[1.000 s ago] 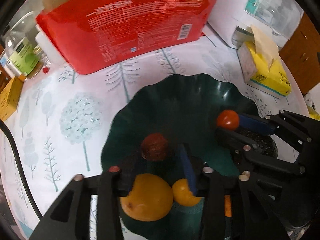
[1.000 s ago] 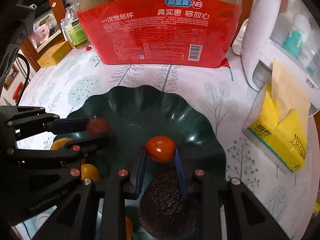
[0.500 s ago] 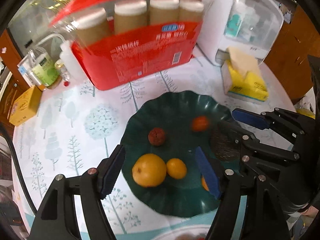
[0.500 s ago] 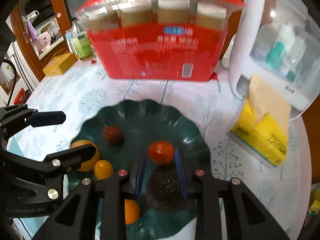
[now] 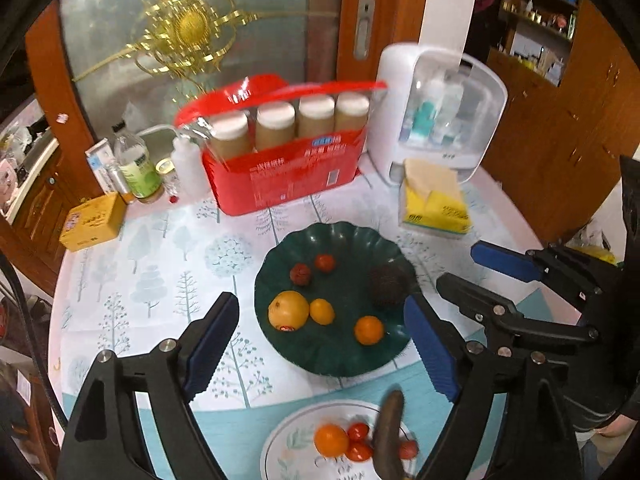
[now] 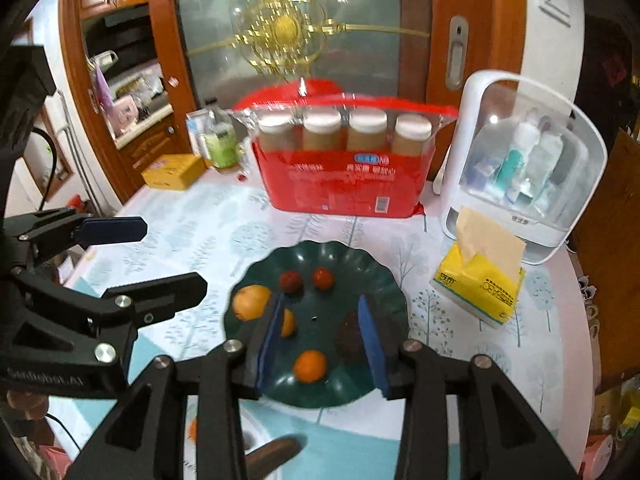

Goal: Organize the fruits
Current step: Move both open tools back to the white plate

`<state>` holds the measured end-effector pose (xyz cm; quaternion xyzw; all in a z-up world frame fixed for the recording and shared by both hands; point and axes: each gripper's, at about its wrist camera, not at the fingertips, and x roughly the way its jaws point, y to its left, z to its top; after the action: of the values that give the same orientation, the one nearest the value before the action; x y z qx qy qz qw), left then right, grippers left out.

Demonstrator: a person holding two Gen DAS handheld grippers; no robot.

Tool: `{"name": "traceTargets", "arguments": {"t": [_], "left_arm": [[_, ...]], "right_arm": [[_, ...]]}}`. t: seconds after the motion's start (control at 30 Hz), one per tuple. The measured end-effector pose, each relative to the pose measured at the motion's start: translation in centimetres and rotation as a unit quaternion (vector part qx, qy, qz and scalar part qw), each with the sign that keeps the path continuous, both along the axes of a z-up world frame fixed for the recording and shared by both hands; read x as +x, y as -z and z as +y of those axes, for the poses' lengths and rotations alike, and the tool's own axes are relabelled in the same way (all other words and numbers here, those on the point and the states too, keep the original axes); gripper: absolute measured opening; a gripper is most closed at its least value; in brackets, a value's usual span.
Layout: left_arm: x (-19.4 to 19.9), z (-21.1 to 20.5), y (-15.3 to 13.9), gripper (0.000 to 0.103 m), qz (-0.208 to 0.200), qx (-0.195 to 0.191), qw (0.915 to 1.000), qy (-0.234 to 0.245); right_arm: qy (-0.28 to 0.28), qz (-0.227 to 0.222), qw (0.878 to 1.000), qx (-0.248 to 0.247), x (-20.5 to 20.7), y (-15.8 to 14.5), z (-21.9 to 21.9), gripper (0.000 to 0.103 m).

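A dark green scalloped plate (image 5: 360, 240) (image 6: 372, 272) holds a red tomato (image 5: 324, 262) (image 6: 323, 278), a dark red lychee (image 5: 300, 274) (image 6: 289, 281), a big orange (image 5: 288, 311), two small oranges (image 5: 322, 311) and a dark avocado (image 5: 387, 289). A white plate (image 5: 292, 420) at the near edge holds an orange, small tomatoes and a brown banana (image 5: 388, 432). My left gripper (image 5: 324, 352) is open and empty, raised above the green plate. My right gripper (image 6: 320, 344) is open and empty, also raised above it.
A red bag of paper cups (image 5: 288, 160) stands behind the green plate. A yellow tissue pack (image 5: 434, 204) and a white cosmetics case (image 5: 440, 108) are at the back right. A yellow box (image 5: 94, 220) and bottles (image 5: 138, 168) stand at the back left.
Both grippers have opened, let go of the lychee and the tomato onto the green plate, and pulled up and back. The white plate has come into view.
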<state>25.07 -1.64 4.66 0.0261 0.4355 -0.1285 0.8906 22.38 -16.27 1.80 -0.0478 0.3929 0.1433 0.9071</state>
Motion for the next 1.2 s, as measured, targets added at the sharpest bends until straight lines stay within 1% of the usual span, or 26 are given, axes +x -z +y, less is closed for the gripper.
{"name": "traceTargets", "arguments": {"t": [0.13,0.23,0.33,0.47,0.6,0.73,0.83,0.97,1.1,1.2], "left_arm": [[-3.6,0.5,-2.5,0.084,-0.029,0.002,0.9996,-0.004],[-5.7,0.7,-3.5,0.084,-0.04,0.004,0.9992,-0.005],[-7.6,0.9,-3.7,0.084,-0.041,0.0,0.9991,-0.007],[-9.5,1.2,-2.9,0.084,-0.035,-0.006,0.9993,-0.011],[-10.8,1.4,-0.7,0.084,-0.02,-0.004,0.9997,-0.014],[-11.4,1.3,2.7,0.084,0.005,0.006,0.9999,-0.015],[-11.9,1.4,5.8,0.084,0.025,0.014,0.9994,-0.021],[-12.0,1.7,9.2,0.084,0.046,0.018,0.9984,-0.026],[-11.4,1.9,12.4,0.084,0.076,0.01,0.9967,-0.025],[-10.5,2.1,14.3,0.084,0.106,-0.011,0.994,-0.026]], "right_arm": [[-0.006,-0.011,1.0,0.004,-3.3,-1.9,-0.4,0.046],[-0.011,-0.015,1.0,0.004,-5.4,-2.7,-0.6,0.047],[-0.016,-0.013,1.0,0.002,-6.9,-2.8,-0.6,0.047],[-0.025,-0.004,1.0,0.005,-9.0,-2.3,-0.6,0.047],[-0.036,0.021,0.999,0.008,-10.4,-0.4,-0.4,0.047],[-0.037,0.045,0.998,0.002,-11.2,2.4,-0.1,0.047],[-0.033,0.069,0.997,0.011,-11.3,4.6,-0.1,0.047],[-0.017,0.11,0.993,0.037,-11.3,7.6,-0.4,0.047],[-0.001,0.145,0.988,0.058,-11.0,10.4,-0.6,0.047],[0.012,0.17,0.983,0.07,-10.7,12.4,-0.6,0.047]]}}
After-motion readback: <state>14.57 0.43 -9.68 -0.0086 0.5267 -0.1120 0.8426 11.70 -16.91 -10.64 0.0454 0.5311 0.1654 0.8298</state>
